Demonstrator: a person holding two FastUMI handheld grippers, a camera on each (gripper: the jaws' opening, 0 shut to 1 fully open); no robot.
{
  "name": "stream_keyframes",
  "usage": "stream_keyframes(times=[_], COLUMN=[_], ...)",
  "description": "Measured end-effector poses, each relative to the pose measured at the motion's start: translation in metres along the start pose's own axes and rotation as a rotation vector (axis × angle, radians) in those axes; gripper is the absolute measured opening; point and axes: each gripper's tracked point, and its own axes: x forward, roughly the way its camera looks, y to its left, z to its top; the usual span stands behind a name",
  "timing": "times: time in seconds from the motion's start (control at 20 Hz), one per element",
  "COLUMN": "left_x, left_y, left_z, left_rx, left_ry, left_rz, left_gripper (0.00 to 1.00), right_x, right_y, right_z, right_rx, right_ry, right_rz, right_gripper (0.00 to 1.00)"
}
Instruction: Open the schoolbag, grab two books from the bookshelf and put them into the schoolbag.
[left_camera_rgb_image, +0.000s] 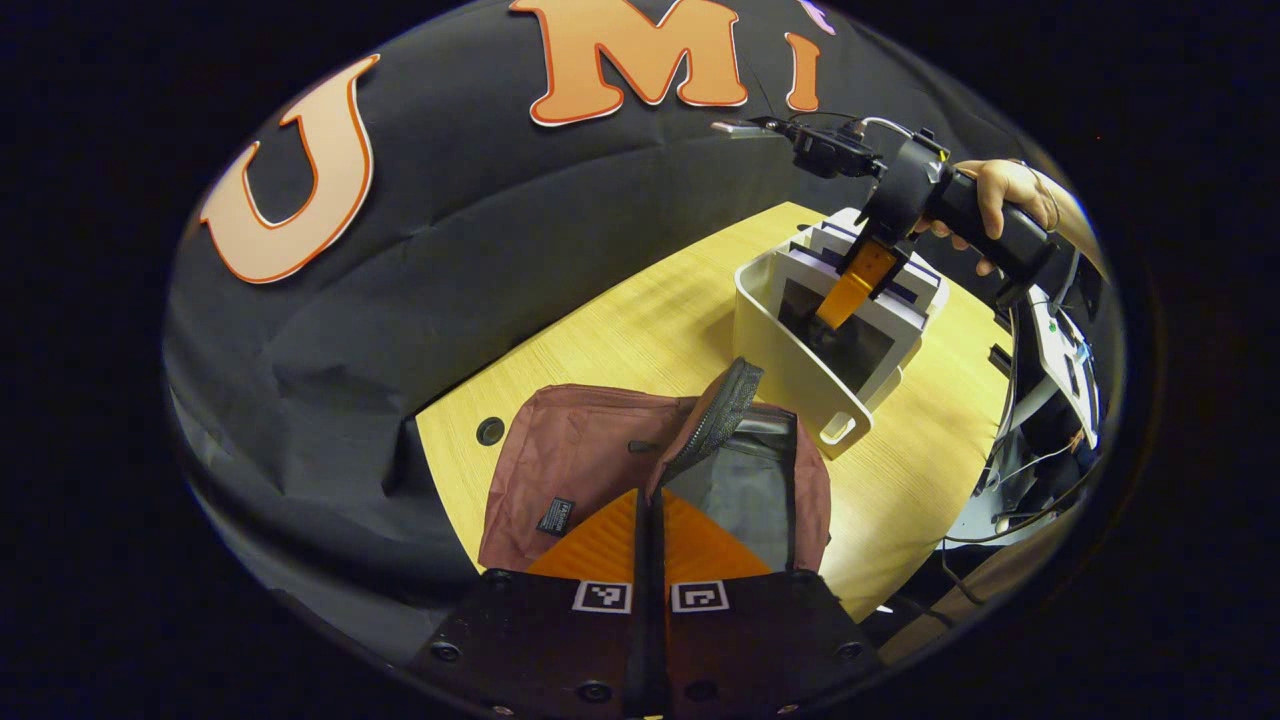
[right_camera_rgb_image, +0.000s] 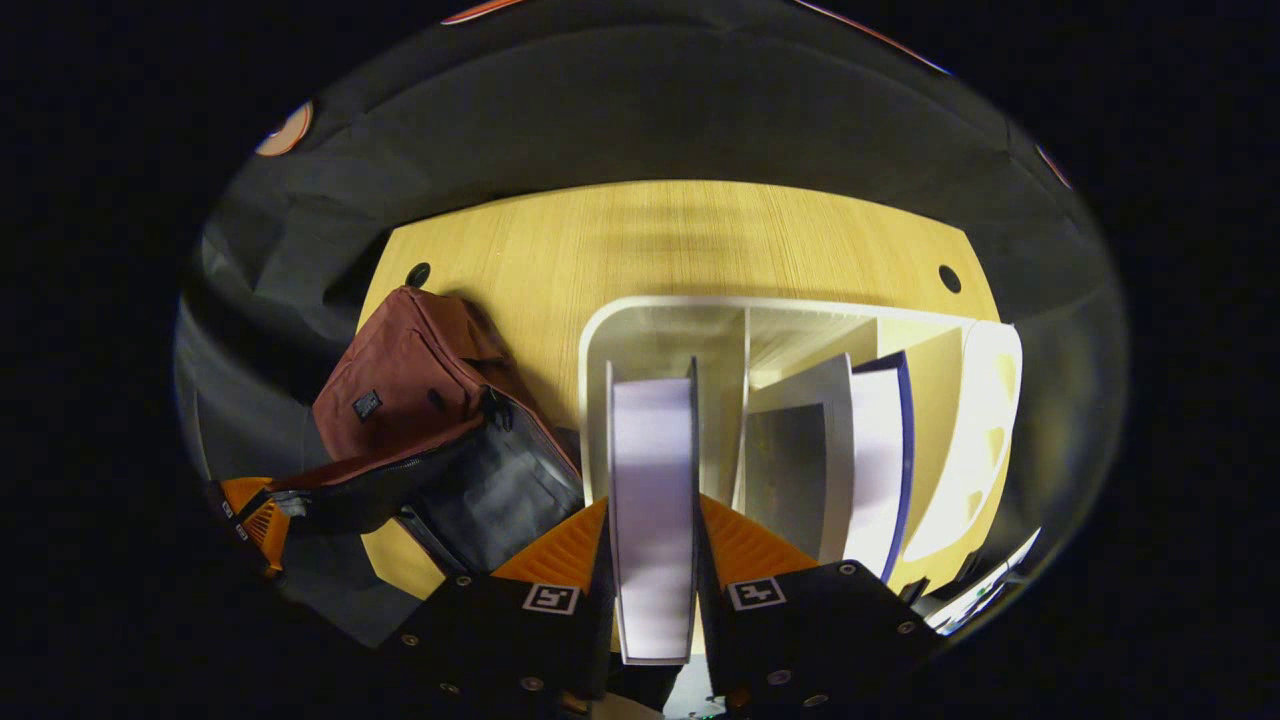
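Observation:
A maroon schoolbag (left_camera_rgb_image: 580, 460) (right_camera_rgb_image: 400, 390) lies on the wooden table (left_camera_rgb_image: 640, 330), its zip open and dark lining showing. My left gripper (left_camera_rgb_image: 650, 497) is shut on the bag's zipped flap edge (left_camera_rgb_image: 715, 415) and holds it up; this gripper also shows at the bag's mouth in the right gripper view (right_camera_rgb_image: 255, 515). The white bookshelf (left_camera_rgb_image: 790, 370) (right_camera_rgb_image: 660, 320) stands to the bag's right. My right gripper (right_camera_rgb_image: 652, 505) (left_camera_rgb_image: 835, 310) reaches down into it, shut on an upright book (right_camera_rgb_image: 650, 450). Another book (right_camera_rgb_image: 870, 450) leans in the adjoining slot.
A hand (left_camera_rgb_image: 1000, 190) holds the right gripper's handle. Round cable holes (left_camera_rgb_image: 490, 431) (right_camera_rgb_image: 949, 278) pierce the tabletop. Equipment and cables (left_camera_rgb_image: 1060, 370) hang past the table's right edge. Bare wood (right_camera_rgb_image: 680, 230) lies behind the bookshelf up to the black cloth wall.

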Motion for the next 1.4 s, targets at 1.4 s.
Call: stream_keyframes(times=[1.4], left_x=[-0.006], left_y=[0.005], left_z=[0.006], left_rx=[-0.014], left_ry=[-0.01], left_rz=[0.034], left_gripper=[0.01], right_x=[-0.139], right_y=[0.055], right_z=[-0.118], right_rx=[0.43], right_ry=[-0.389], right_rz=[0.599], right_gripper=[0.31])
